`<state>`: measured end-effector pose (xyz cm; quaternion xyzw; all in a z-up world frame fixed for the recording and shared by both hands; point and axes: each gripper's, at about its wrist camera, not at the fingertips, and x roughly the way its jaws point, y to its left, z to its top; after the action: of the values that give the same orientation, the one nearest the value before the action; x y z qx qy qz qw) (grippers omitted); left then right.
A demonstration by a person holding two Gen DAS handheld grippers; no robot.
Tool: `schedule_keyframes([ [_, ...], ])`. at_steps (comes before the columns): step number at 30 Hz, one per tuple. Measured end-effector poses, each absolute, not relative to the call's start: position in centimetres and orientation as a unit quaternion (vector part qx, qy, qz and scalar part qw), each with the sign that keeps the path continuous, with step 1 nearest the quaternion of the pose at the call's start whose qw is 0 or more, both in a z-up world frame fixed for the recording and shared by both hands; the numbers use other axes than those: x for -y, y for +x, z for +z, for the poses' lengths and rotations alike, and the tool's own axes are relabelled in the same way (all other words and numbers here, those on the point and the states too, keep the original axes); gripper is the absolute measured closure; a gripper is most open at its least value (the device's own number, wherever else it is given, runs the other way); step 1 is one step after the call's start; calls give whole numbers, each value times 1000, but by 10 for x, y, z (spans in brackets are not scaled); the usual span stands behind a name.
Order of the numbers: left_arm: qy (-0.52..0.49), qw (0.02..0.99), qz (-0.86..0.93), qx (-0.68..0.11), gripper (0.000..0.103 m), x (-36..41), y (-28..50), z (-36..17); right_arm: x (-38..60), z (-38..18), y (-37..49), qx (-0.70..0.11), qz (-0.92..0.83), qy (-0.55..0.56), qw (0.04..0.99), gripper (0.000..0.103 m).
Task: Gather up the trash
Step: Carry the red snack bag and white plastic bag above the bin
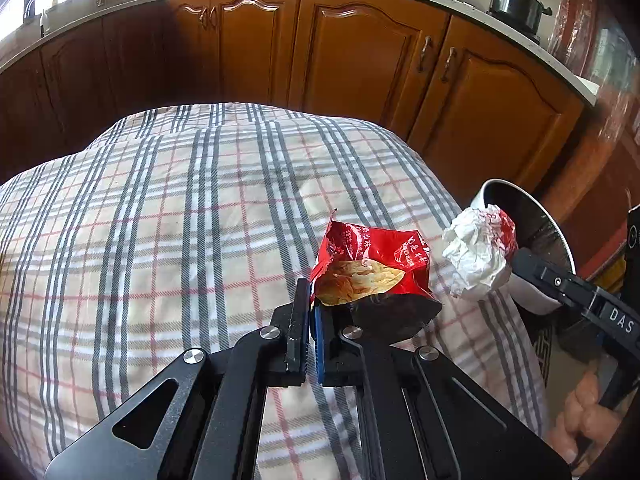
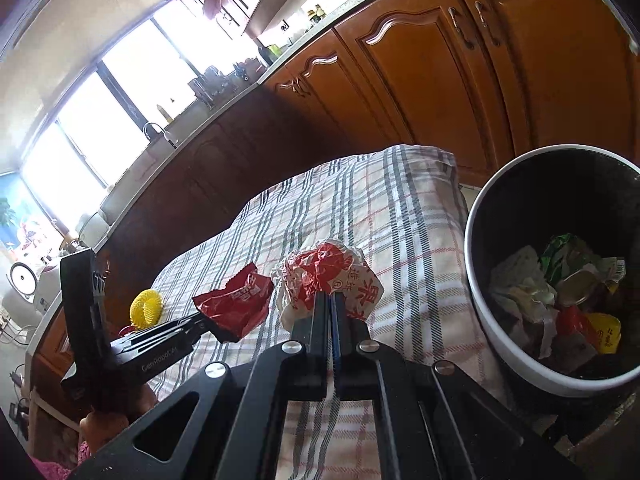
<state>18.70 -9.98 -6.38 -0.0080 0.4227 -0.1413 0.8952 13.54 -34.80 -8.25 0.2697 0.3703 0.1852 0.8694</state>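
Observation:
My left gripper is shut on a red crisp bag and holds it over the checked tablecloth. The bag also shows in the right wrist view, held by the left gripper. My right gripper is shut on a crumpled white and red paper wrapper, held above the table's right edge. In the left wrist view the wrapper hangs in front of the white bin, with the right gripper behind it. The bin stands to the right and holds several pieces of trash.
A yellow mesh ball lies on the table at the left. Brown kitchen cabinets run behind the table under a counter with a black pot. Windows are at the far left.

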Motion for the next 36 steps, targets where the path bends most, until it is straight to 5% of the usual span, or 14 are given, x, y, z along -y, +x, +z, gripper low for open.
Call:
schedule_keyframes([
  [36,78,880,-244,-401,101,240,132,-44,459,-72,51,-319,67,285,901,102],
])
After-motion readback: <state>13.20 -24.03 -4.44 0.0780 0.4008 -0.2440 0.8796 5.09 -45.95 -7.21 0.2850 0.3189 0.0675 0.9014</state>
